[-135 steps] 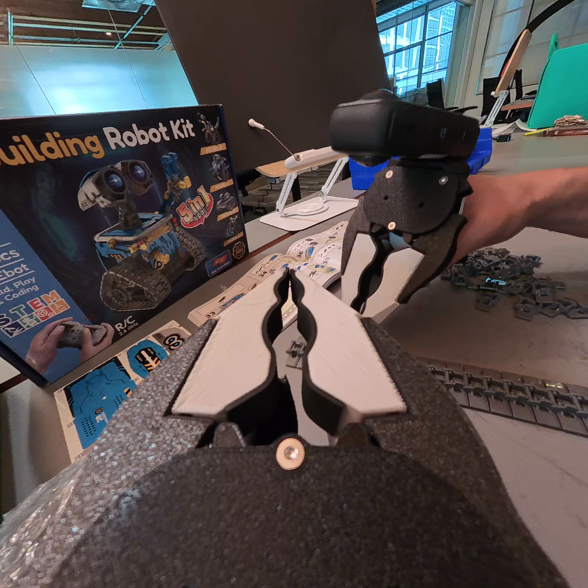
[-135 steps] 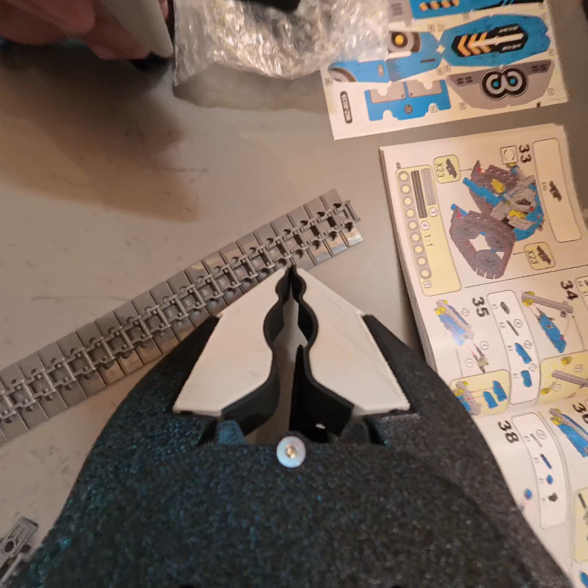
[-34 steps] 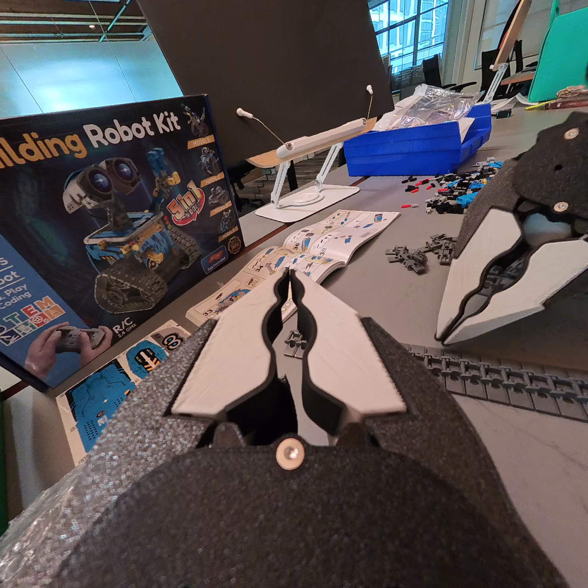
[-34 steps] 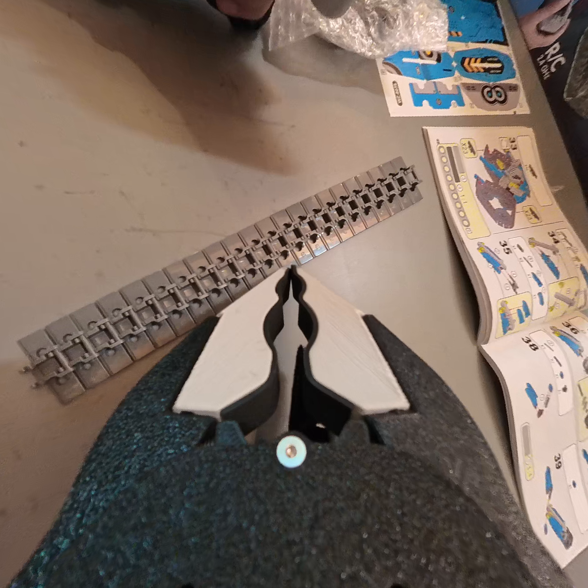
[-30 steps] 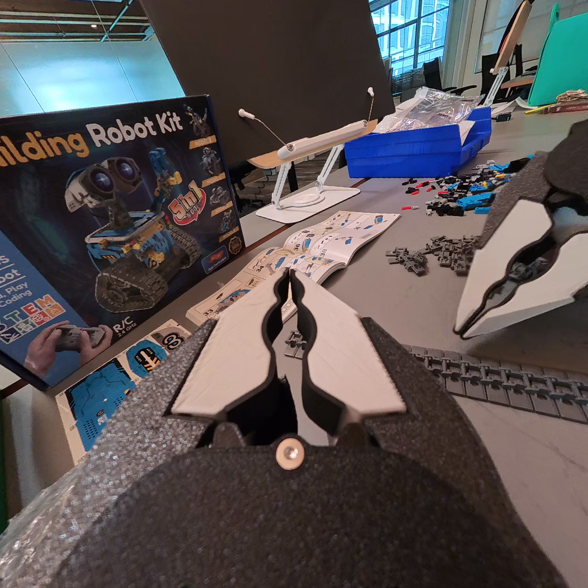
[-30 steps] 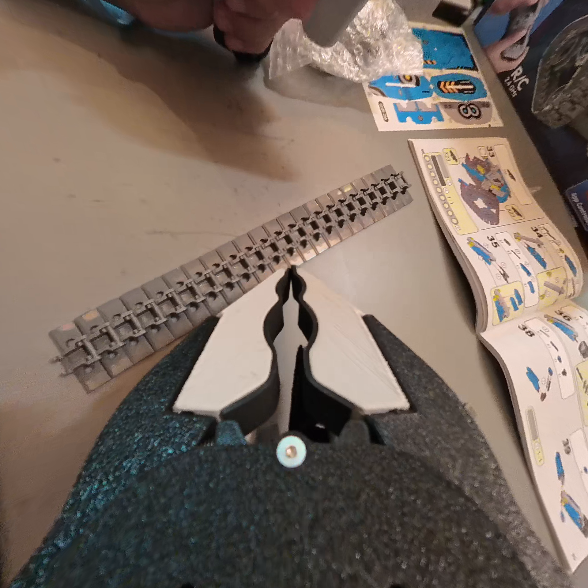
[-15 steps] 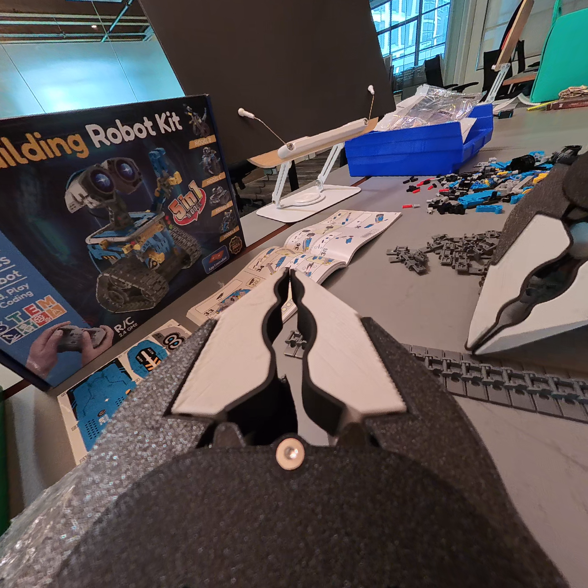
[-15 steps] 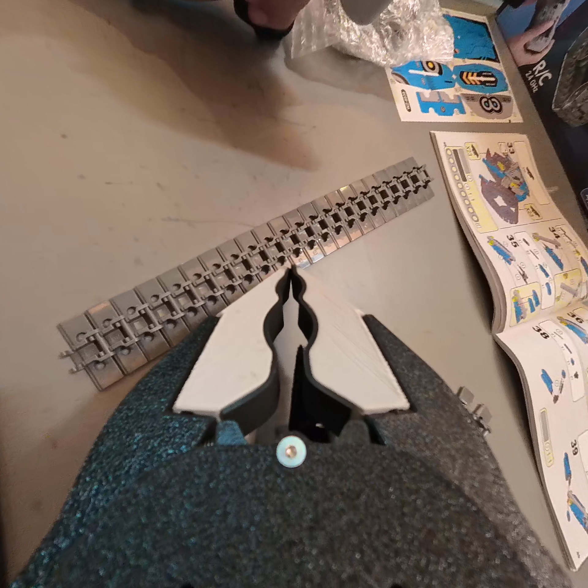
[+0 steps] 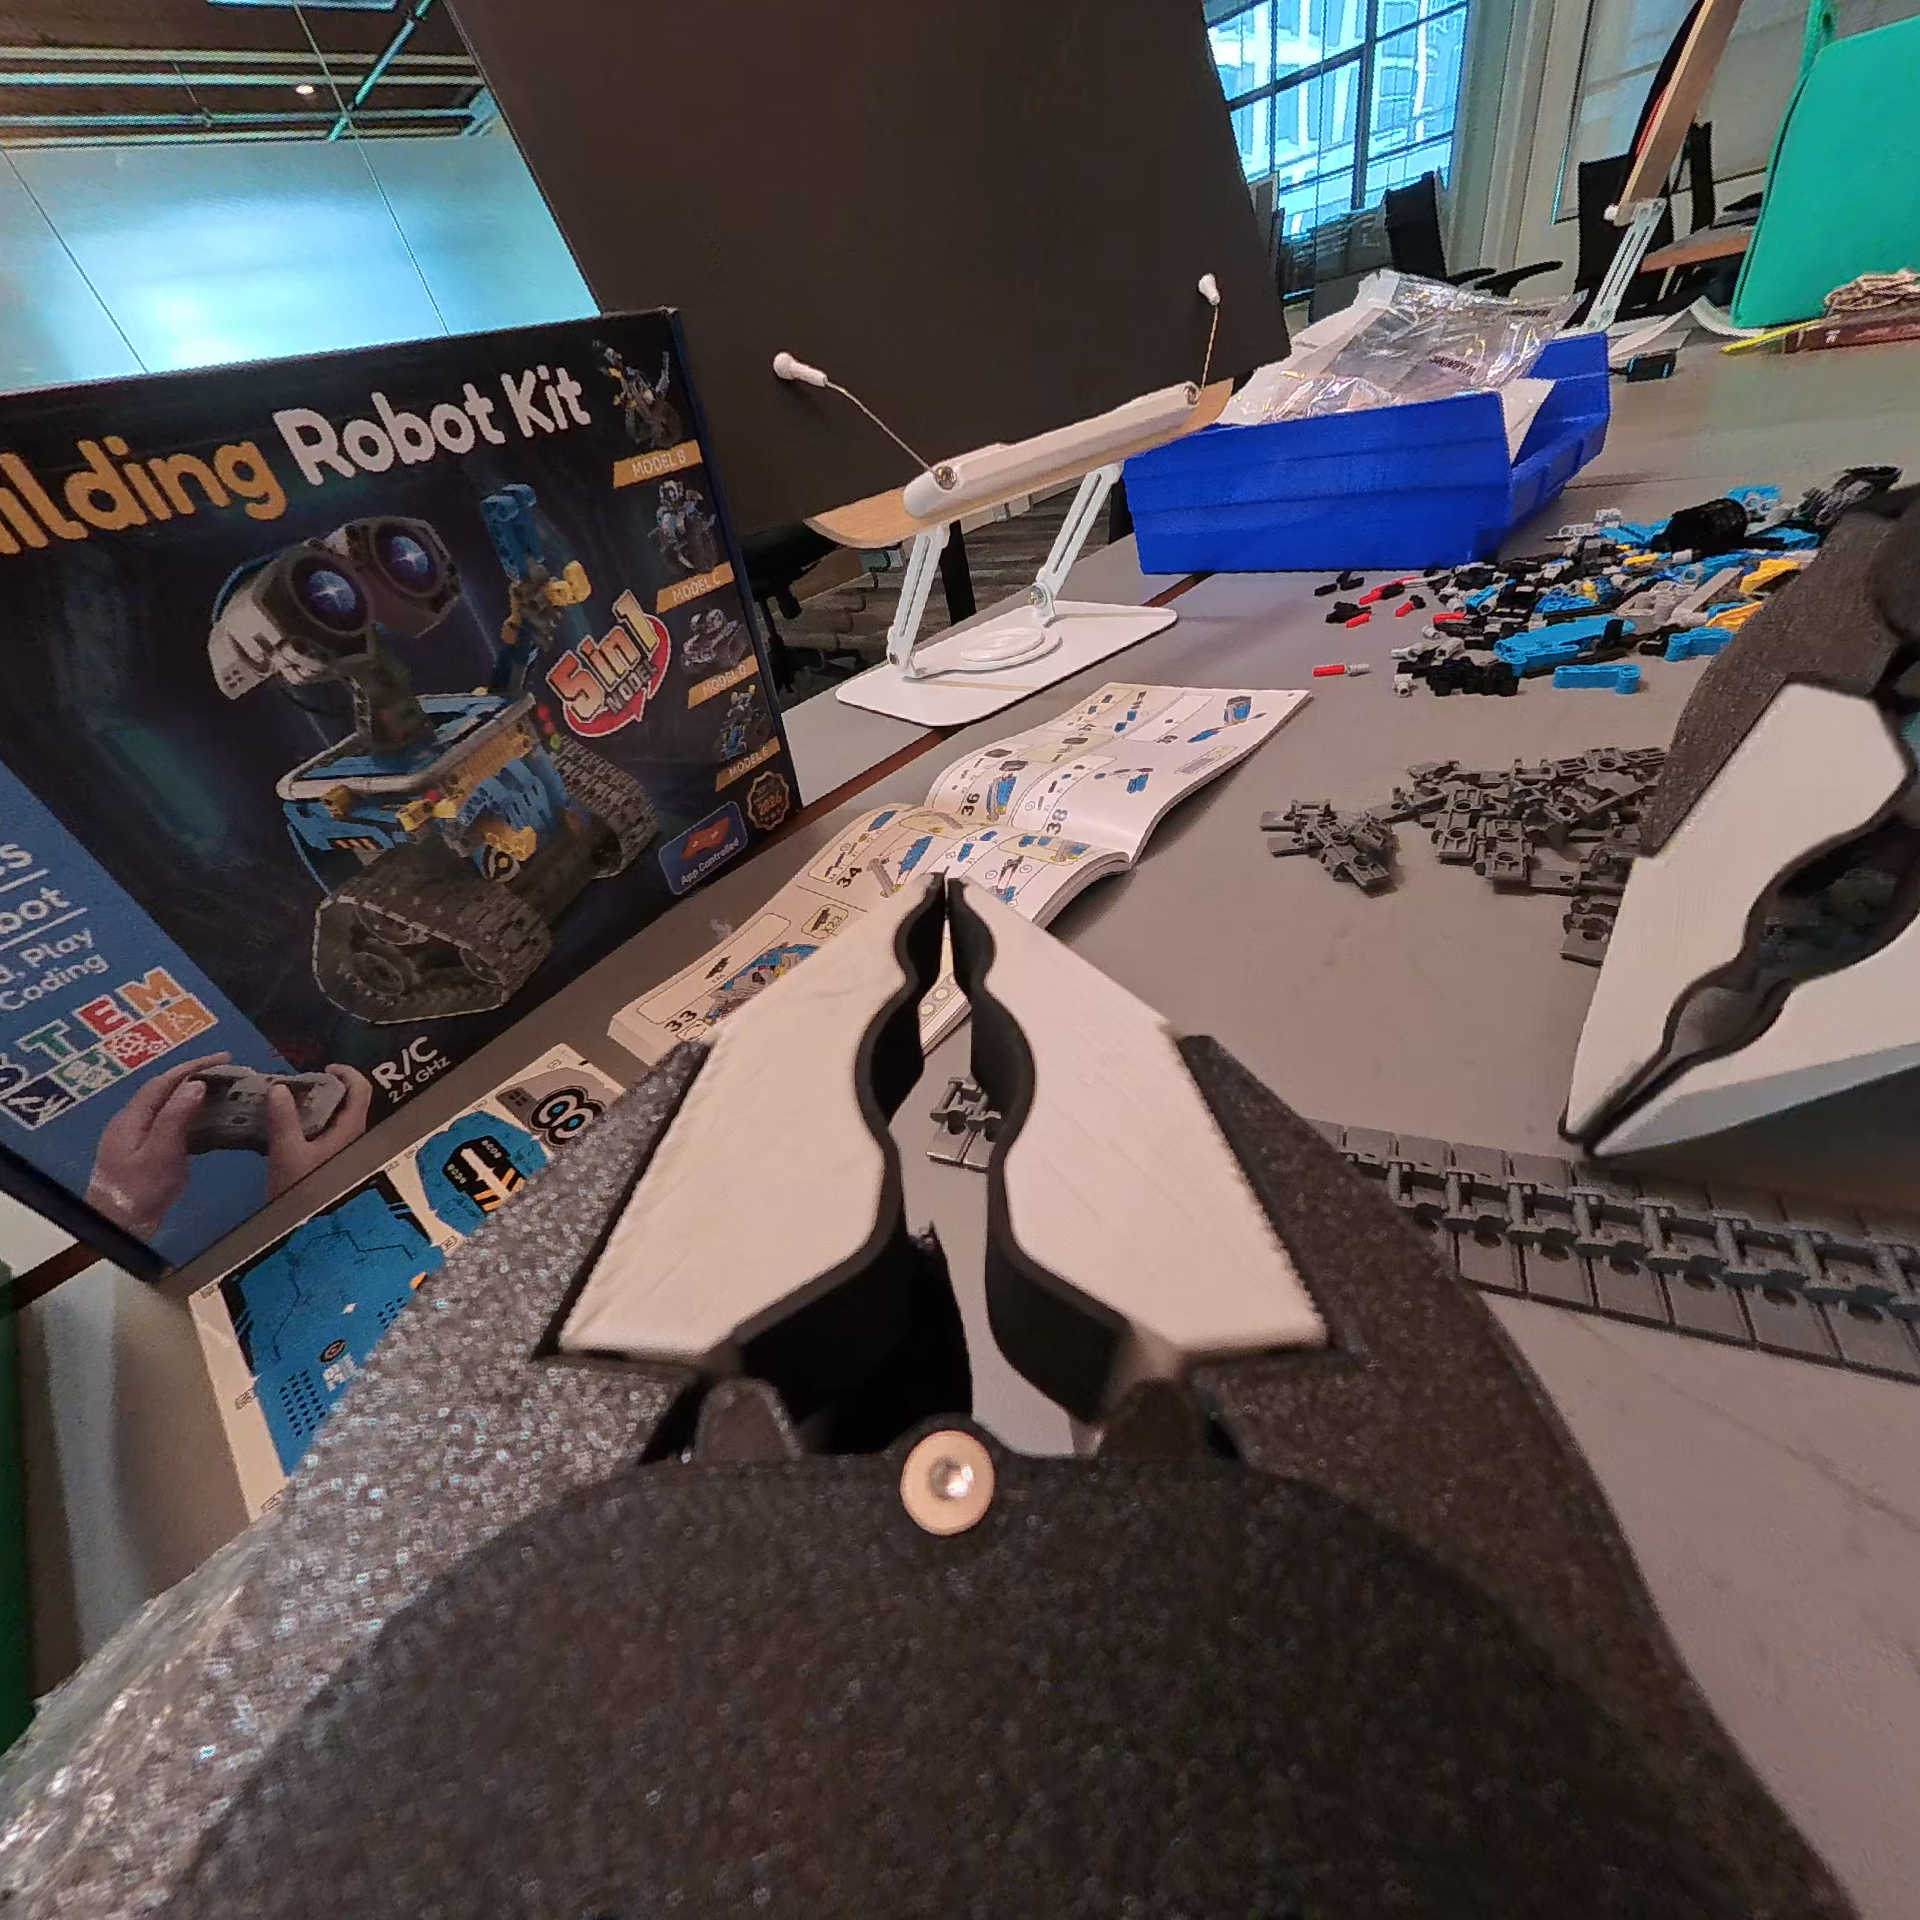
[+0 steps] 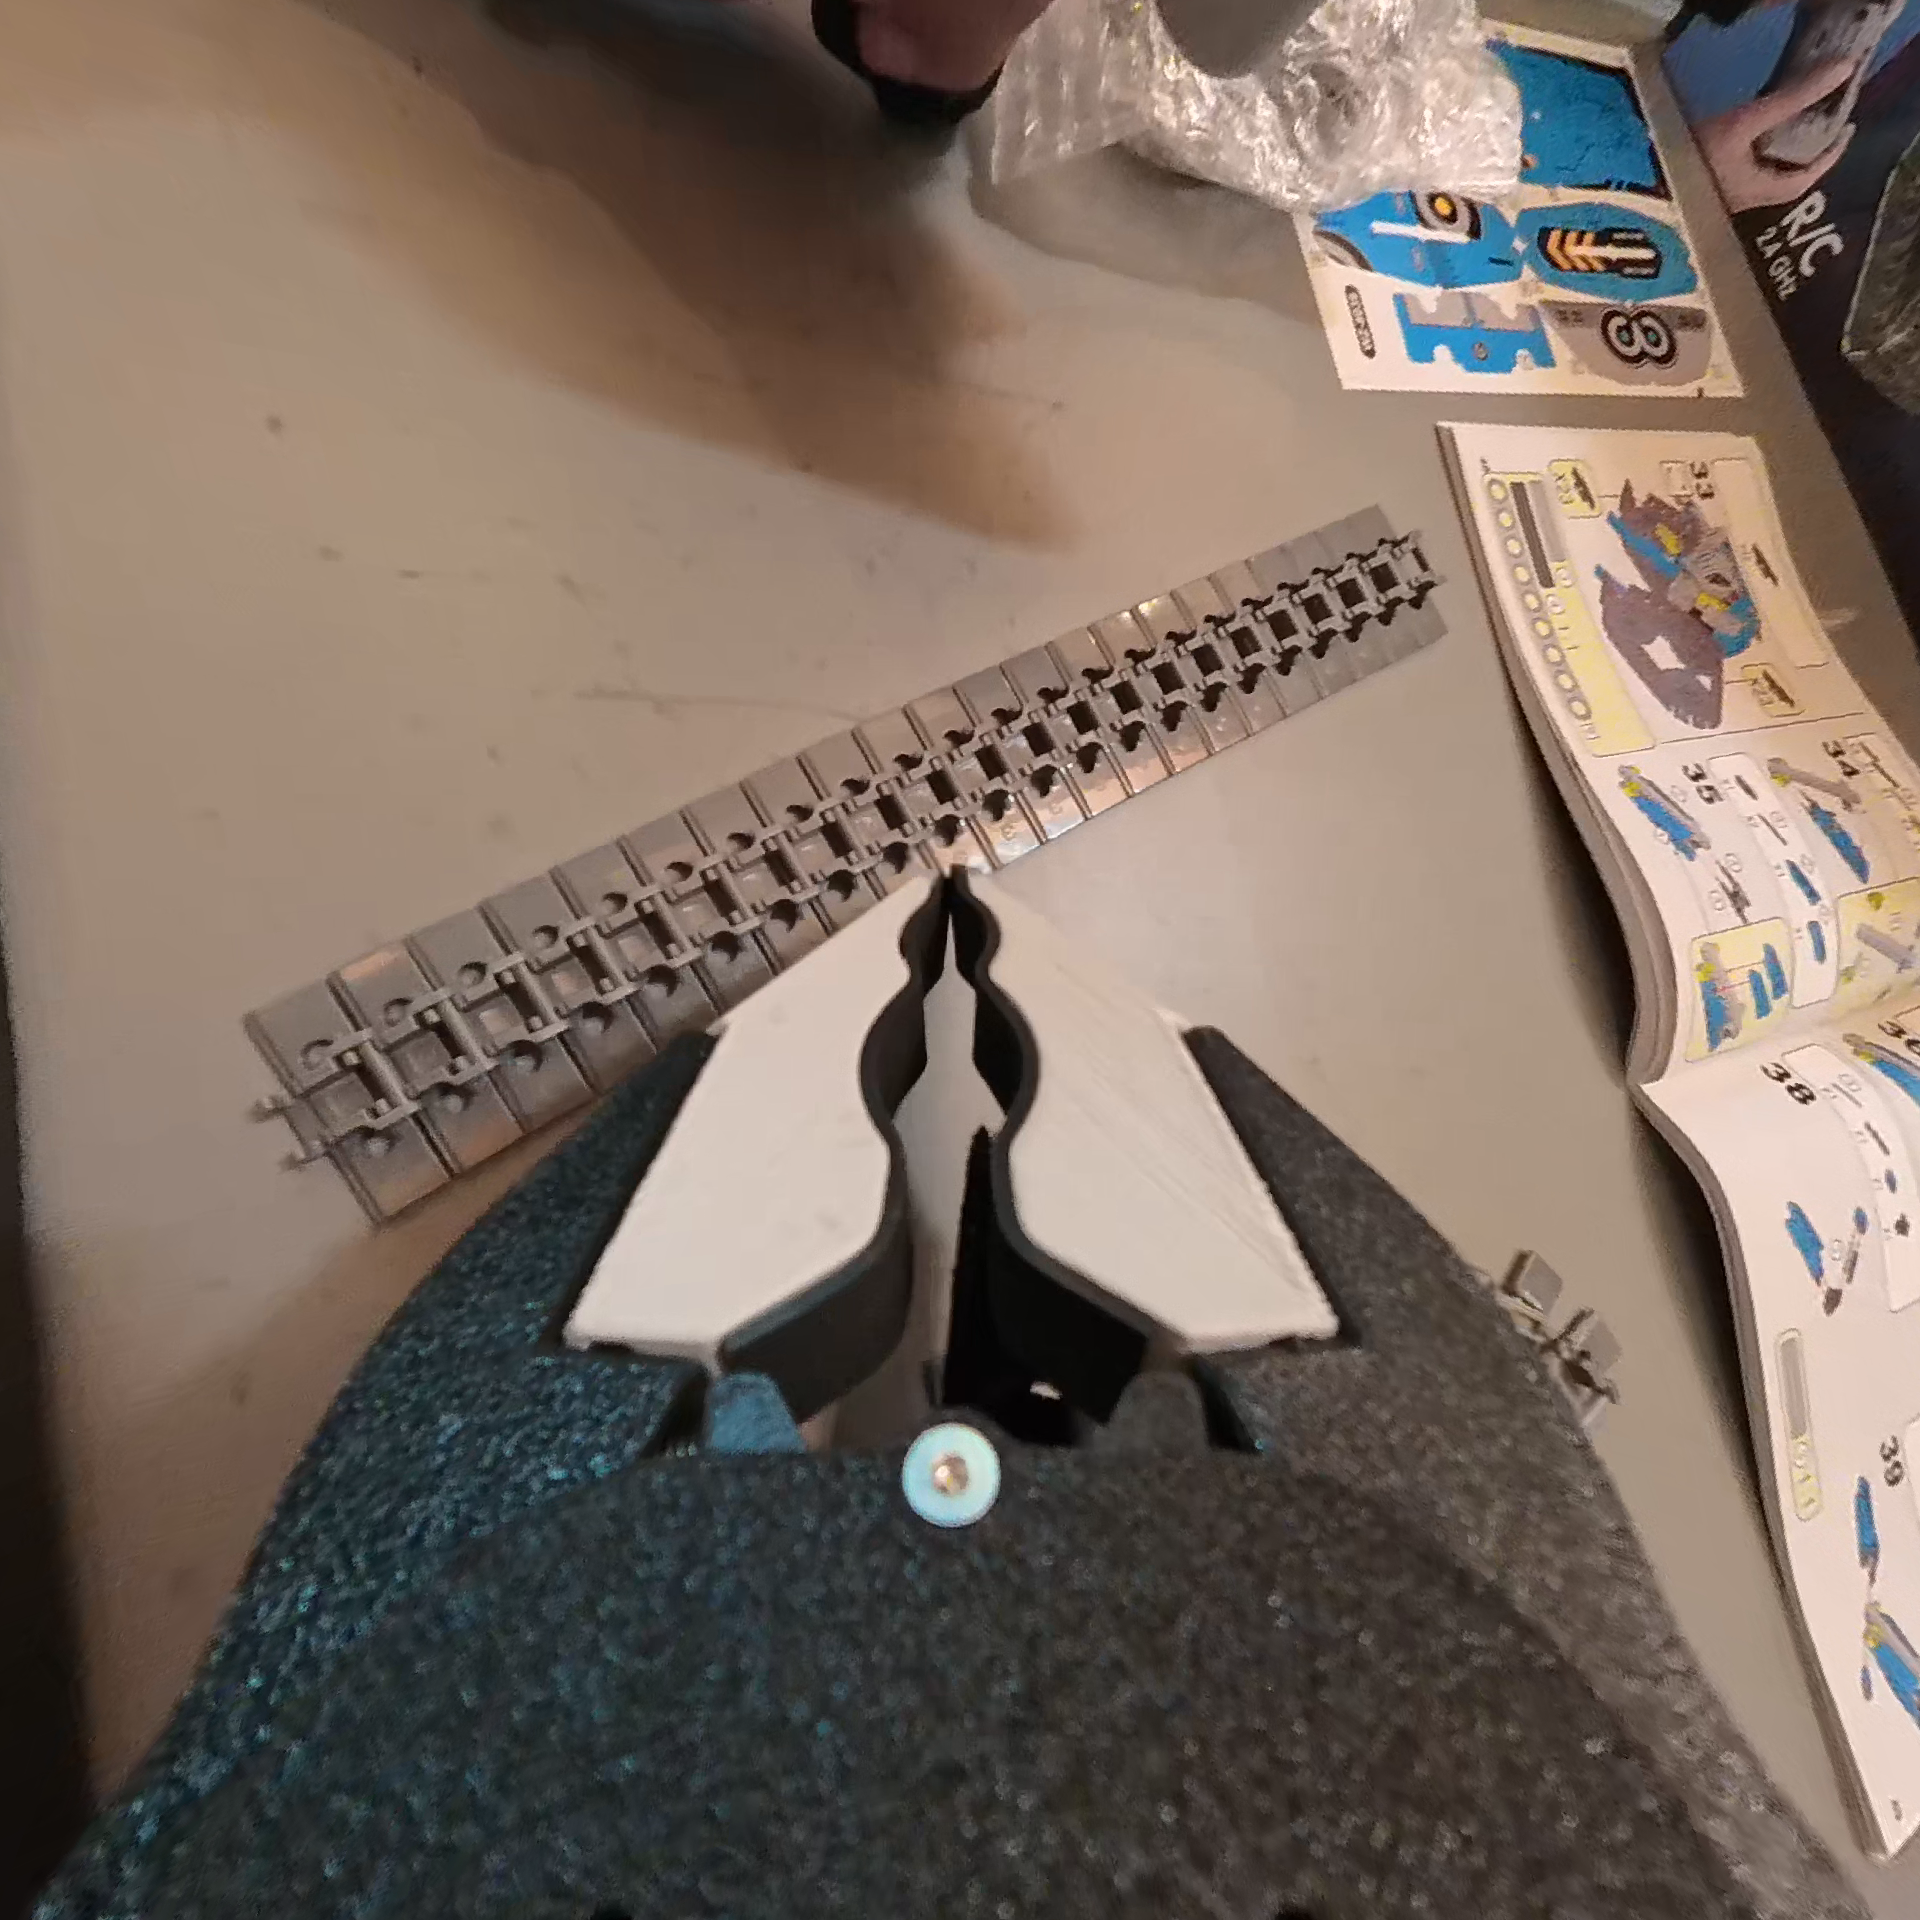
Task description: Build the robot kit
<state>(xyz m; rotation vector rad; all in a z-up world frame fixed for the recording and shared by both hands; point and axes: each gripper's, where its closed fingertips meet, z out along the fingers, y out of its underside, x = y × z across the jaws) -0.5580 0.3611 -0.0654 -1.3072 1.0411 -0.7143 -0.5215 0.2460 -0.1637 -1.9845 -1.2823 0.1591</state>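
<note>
Grey track strip (image 10: 831,821) beside both grippers' fingers (closed, empty), booklet (image 10: 1714,883) near.

track strip (image 10: 852,821) left of booklet (image 10: 1704,831) | sticker sheet (image 10: 1507,281) beyond booklet | box (image 9: 343,748) probably behind both

My left wrist camera sits low over the table (image 9: 1351,997), looking nearly level past my left gripper (image 9: 945,894) toward the room's far windows. My right wrist camera looks steeply down, close above the tabletop. Both share the grey track strip (image 9: 1621,1236) (image 10: 831,821), the booklet (image 9: 1039,821) (image 10: 1704,790) and the sticker sheet (image 10: 1507,270).
</note>
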